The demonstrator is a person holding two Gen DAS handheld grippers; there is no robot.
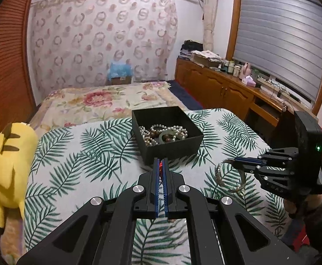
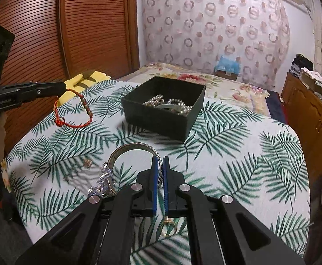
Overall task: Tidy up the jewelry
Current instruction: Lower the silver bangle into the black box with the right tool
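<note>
We are pinching a red cord bracelet point(image 2: 72, 112) in our left gripper point(image 1: 160, 162) and a silver bangle point(image 2: 134, 154) in our right gripper point(image 2: 160, 161), near the black box point(image 2: 163, 108).

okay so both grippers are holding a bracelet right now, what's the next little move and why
Probably carry the right gripper, shut on the silver bangle, forward over the open black box and let go. The box already holds pearl strands and sits just ahead. The left gripper with the red cord bracelet could follow.
</note>
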